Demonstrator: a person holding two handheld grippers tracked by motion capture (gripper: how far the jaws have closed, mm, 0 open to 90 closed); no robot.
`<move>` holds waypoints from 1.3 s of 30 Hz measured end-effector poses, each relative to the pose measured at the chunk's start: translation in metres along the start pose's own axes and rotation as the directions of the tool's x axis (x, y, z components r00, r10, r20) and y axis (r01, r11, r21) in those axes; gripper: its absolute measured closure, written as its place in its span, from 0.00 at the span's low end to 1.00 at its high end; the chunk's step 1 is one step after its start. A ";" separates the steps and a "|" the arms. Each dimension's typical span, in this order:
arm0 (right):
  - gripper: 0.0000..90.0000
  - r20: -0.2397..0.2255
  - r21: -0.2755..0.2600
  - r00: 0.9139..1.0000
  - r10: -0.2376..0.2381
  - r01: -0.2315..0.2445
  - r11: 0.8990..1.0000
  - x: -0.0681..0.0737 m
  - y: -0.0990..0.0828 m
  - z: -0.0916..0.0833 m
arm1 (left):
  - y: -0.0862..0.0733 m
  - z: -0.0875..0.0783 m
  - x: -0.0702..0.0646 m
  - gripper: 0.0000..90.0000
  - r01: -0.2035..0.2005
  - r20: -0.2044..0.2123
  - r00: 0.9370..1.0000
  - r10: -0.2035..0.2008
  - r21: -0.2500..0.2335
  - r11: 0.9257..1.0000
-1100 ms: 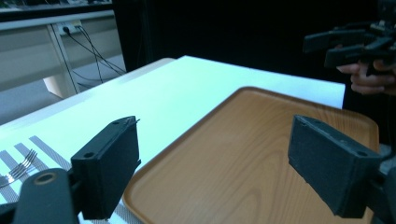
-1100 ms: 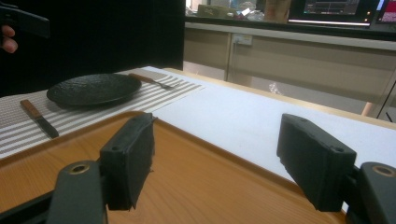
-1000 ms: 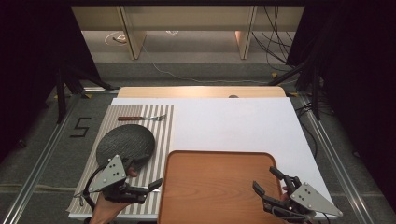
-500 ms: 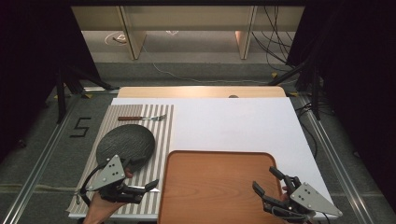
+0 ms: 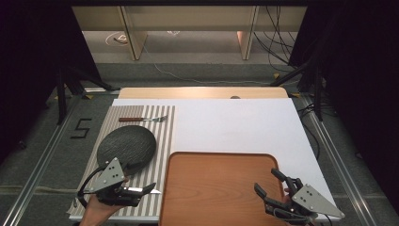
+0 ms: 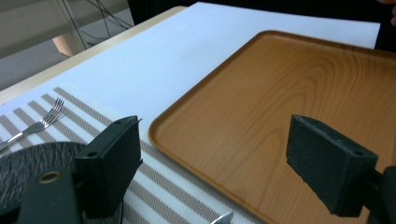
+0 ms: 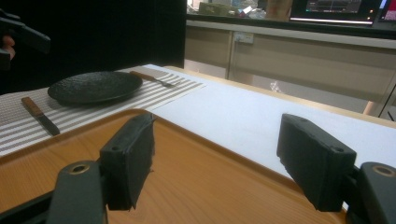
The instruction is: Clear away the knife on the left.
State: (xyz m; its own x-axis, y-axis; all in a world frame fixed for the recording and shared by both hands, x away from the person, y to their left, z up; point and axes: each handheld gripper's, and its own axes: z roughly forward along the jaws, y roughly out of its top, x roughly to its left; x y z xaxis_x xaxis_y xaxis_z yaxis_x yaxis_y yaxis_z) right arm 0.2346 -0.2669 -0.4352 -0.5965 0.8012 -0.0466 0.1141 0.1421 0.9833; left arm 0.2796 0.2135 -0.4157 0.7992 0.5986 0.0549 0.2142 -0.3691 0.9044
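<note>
My left gripper (image 5: 149,188) hangs open over the front of the striped placemat (image 5: 162,141), jaws pointing right toward the wooden tray (image 5: 216,162). In its own view the left gripper (image 6: 210,140) has nothing between its jaws, and a silver tip (image 6: 224,218) shows at the bottom edge. A knife (image 7: 39,114) with a brown handle lies on the mat in front of the dark round plate (image 5: 127,145). My right gripper (image 5: 266,180) stands open above the tray's front right corner; the right gripper (image 7: 215,149) holds nothing.
A fork (image 5: 143,119) lies across the far end of the placemat, beyond the plate. White sheet (image 5: 235,125) covers the table behind and right of the tray. Metal rails and dark stands flank the table, with cables on the floor beyond.
My left gripper has drifted slightly left and toward the front edge, away from the plate's rim. The right gripper has stayed in place.
</note>
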 end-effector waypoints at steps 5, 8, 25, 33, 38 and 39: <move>0.32 -0.003 0.000 1.000 -0.003 0.003 1.000 0.001 0.001 0.000 | -0.005 -0.003 0.004 0.20 0.000 -0.005 1.000 0.000 0.034 0.999; 0.32 -0.003 0.000 1.000 -0.003 0.003 1.000 0.001 0.000 0.000 | -0.007 -0.004 0.007 0.20 -0.008 -0.019 1.000 0.009 0.071 0.997; 0.32 -0.006 0.004 1.000 0.000 0.000 1.000 0.001 0.000 0.001 | -0.021 -0.013 0.023 0.24 0.013 -0.038 0.999 -0.002 0.283 0.959; 0.32 -0.008 0.002 1.000 -0.004 0.004 1.000 0.001 0.000 0.001 | -0.032 -0.015 0.031 0.27 0.016 -0.045 0.999 0.000 0.352 0.936; 0.32 -0.009 0.005 1.000 -0.007 0.007 1.000 0.001 0.001 0.001 | -0.037 -0.018 0.038 0.30 0.046 -0.048 0.998 -0.029 0.400 0.915; 0.32 -0.009 0.005 1.000 -0.007 0.007 1.000 0.002 0.001 0.001 | -0.037 -0.018 0.038 0.30 0.047 -0.045 0.998 -0.031 0.406 0.913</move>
State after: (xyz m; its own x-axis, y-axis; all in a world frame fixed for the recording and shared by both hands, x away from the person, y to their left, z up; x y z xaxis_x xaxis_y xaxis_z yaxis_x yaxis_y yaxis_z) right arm 0.2345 -0.2651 -0.4349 -0.6048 0.7947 -0.0518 0.1139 0.1507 0.9820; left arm 0.2920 0.2633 -0.4397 0.7658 0.6414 0.0462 0.4608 -0.5975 0.6562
